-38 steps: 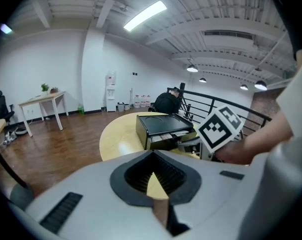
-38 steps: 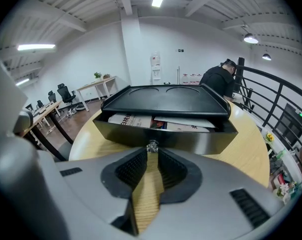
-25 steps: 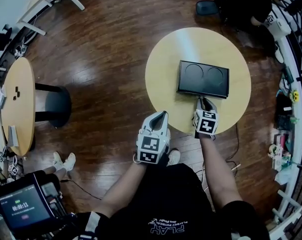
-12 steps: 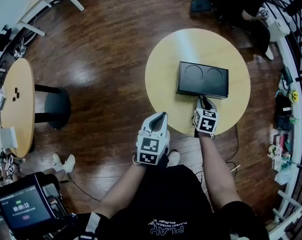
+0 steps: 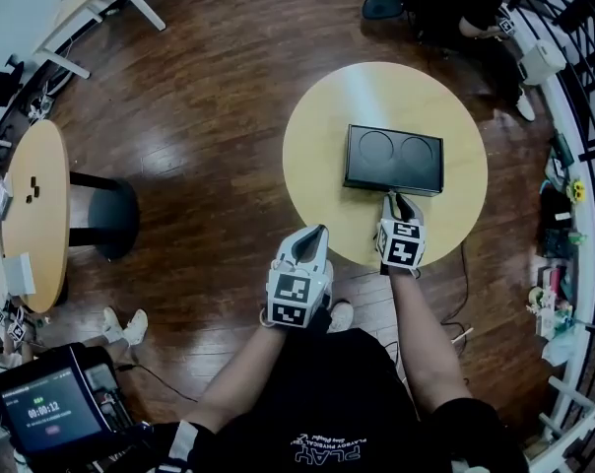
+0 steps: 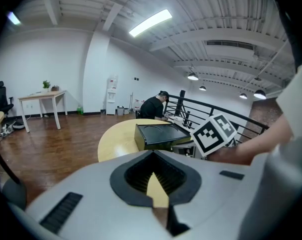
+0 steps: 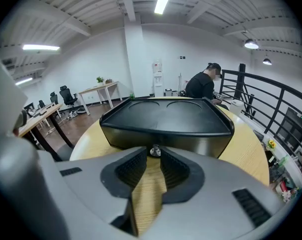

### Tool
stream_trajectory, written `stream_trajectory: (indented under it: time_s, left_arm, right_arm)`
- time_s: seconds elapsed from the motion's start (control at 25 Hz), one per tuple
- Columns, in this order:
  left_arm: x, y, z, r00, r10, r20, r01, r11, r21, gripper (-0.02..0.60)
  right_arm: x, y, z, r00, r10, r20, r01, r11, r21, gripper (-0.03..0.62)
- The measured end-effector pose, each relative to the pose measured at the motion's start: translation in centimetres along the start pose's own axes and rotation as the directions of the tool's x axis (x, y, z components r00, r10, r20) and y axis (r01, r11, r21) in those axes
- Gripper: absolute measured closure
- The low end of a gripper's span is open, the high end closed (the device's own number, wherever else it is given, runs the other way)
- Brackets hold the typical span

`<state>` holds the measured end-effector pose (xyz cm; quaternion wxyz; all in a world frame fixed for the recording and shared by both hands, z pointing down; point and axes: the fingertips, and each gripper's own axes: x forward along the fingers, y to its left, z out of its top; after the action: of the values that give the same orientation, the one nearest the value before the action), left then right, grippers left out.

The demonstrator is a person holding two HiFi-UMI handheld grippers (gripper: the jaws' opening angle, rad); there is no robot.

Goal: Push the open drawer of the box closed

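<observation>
A black box (image 5: 394, 159) with two round dents in its lid lies on the round wooden table (image 5: 317, 146). Its front face (image 7: 166, 134) looks flush, with a small metal knob (image 7: 154, 151) at the middle. My right gripper (image 5: 396, 201) is against that front, its jaws (image 7: 152, 155) a knob's width apart and closed around the knob. Off the table's near edge, over the floor, my left gripper (image 5: 320, 231) is shut on nothing. In the left gripper view its tips (image 6: 153, 154) meet, with the box (image 6: 158, 133) and the right gripper's marker cube (image 6: 214, 134) ahead.
A person (image 5: 455, 3) sits beyond the table by a railing (image 5: 573, 97). A second round table (image 5: 36, 205) and a dark stool (image 5: 115, 215) stand at the left on the wood floor. A tablet (image 5: 51, 407) is at the lower left.
The view has shifted slightly. My right gripper stays at the box's front and my left gripper holds its place. The person at the back has moved a little.
</observation>
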<state>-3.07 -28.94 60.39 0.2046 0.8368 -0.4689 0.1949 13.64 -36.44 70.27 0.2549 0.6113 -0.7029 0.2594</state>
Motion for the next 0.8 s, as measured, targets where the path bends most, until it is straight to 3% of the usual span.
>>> stream_trajectory:
  time_s: [0.4, 0.56, 0.8]
  left_arm:
    - [-1.5, -1.7, 0.7, 0.999, -0.020, 0.040, 0.020, 1.000, 0.012, 0.584]
    - [-4.0, -4.4, 0.4, 0.998, -0.023, 0.063, 0.021, 0.999, 0.032, 0.584]
    - [-4.5, -4.6, -0.1, 0.998, -0.018, 0.054, 0.016, 0.999, 0.030, 0.584]
  right_arm:
    - [-5.1, 2.3, 2.2, 0.994, 0.041, 0.100, -0.035, 0.997, -0.065, 0.528]
    - [-9.8, 2.0, 1.3, 0.989, 0.048, 0.142, -0.044, 0.998, -0.037, 0.556]
    - [-12.1, 2.2, 1.9, 0.983, 0.034, 0.183, -0.030, 0.999, -0.028, 0.586]
